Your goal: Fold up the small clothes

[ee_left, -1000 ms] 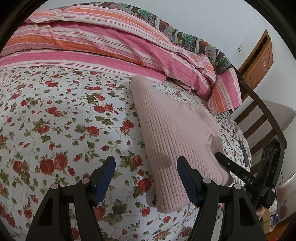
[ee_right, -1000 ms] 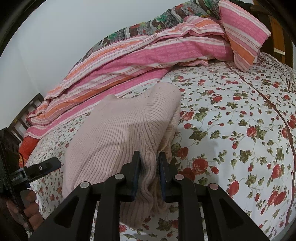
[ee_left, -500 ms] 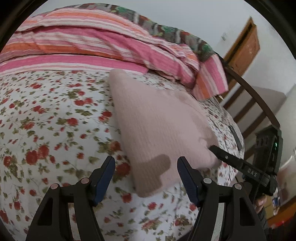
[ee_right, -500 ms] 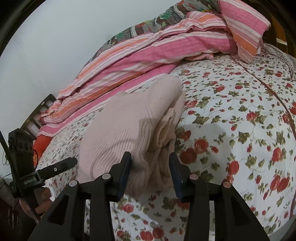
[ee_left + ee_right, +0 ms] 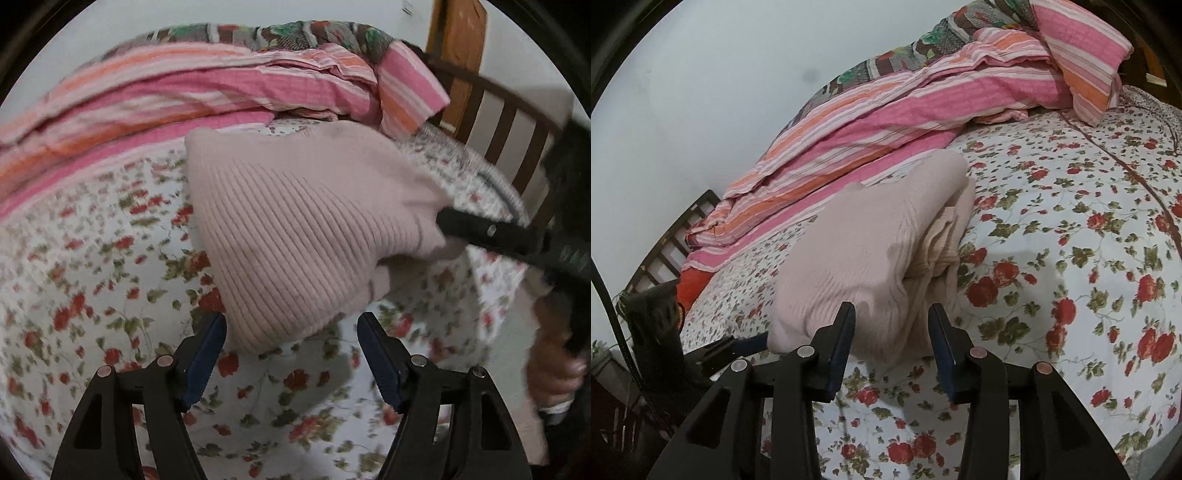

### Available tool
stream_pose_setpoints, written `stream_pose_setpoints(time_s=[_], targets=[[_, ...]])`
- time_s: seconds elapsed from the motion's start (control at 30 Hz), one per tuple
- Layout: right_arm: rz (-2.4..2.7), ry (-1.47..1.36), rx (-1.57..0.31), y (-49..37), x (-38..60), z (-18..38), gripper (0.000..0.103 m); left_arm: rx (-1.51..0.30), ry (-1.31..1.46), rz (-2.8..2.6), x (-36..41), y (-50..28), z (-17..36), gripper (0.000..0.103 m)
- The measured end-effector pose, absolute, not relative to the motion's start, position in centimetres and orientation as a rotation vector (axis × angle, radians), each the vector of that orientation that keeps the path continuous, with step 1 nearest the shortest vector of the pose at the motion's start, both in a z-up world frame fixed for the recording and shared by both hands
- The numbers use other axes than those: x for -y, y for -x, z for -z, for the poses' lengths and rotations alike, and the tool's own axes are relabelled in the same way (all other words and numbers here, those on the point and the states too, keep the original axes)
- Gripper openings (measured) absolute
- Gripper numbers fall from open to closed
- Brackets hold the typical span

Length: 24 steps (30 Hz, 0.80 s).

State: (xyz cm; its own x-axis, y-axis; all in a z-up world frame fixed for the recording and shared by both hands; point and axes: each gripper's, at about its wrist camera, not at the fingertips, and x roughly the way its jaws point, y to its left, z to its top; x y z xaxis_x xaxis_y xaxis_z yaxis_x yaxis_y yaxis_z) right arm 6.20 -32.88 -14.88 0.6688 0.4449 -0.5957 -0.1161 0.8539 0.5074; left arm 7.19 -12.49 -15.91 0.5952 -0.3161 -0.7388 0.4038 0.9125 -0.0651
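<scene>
Folded pink sweater (image 5: 871, 258) on the bed (image 5: 1071, 258), left tongs (image 5: 291, 354) and right tongs (image 5: 892, 343) open beside it, gripping nothing.

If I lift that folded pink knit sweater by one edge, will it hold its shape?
Probably not. The pink ribbed sweater looks soft and thick, so it would likely sag and unfold; its loose layers already gape at the open side facing the right gripper. On the floral bedsheet it should drag rather than slide.

A pale pink ribbed knit garment (image 5: 871, 254), folded into a thick bundle, lies on the rose-print bedsheet (image 5: 1071, 258), near the striped quilt (image 5: 923, 110).
</scene>
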Motion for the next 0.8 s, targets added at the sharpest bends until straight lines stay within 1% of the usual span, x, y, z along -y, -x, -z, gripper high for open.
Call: stream_pose_setpoints(time_s=[0.17,0.2,0.23,0.27,0.3,0.33,0.43,0.5,0.6,0.73,0.8], targets=[[-0.352,-0.458,-0.804,-6.8,32.1,15.1,0.041,-0.806,-0.136,0.383,13.0,-7.3,16.0,0.071],[-0.358,-0.457,-0.809,-6.9,31.9,15.2,0.035,-0.803,-0.127,0.381,12.8,-7.3,15.9,0.068],[-0.365,-0.454,-0.816,-7.0,31.8,15.3,0.03,-0.802,-0.119,0.379,12.6,-7.3,15.8,0.059],[-0.373,-0.447,-0.823,-7.1,31.6,15.4,0.019,-0.803,-0.11,0.38,12.3,-7.4,15.8,0.056],[-0.374,-0.437,-0.821,-7.0,31.6,15.4,0.012,-0.805,-0.091,0.387,11.8,-7.4,15.6,0.047],[-0.367,-0.427,-0.811,-6.8,31.6,15.3,0.01,-0.804,-0.075,0.393,11.5,-7.5,15.6,0.035],[-0.337,-0.425,-0.75,-5.9,32.6,14.5,0.007,-0.784,-0.016,0.422,9.8,-7.6,15.2,0.018],[-0.324,-0.453,-0.71,-5.5,33.8,14.1,0.005,-0.782,0.055,0.457,8.3,-7.6,15.2,0.017],[-0.315,-0.485,-0.733,-5.8,34.9,14.4,0.005,-0.796,0.058,0.469,8.2,-7.6,15.6,0.016],[-0.266,-0.465,-0.798,-6.3,34.8,16.4,0.005,-0.804,0.035,0.457,8.5,-7.1,16.2,0.016],[-0.268,-0.469,-0.808,-6.3,34.5,16.7,0.005,-0.817,0.045,0.464,8.4,-7.2,16.2,0.017]])
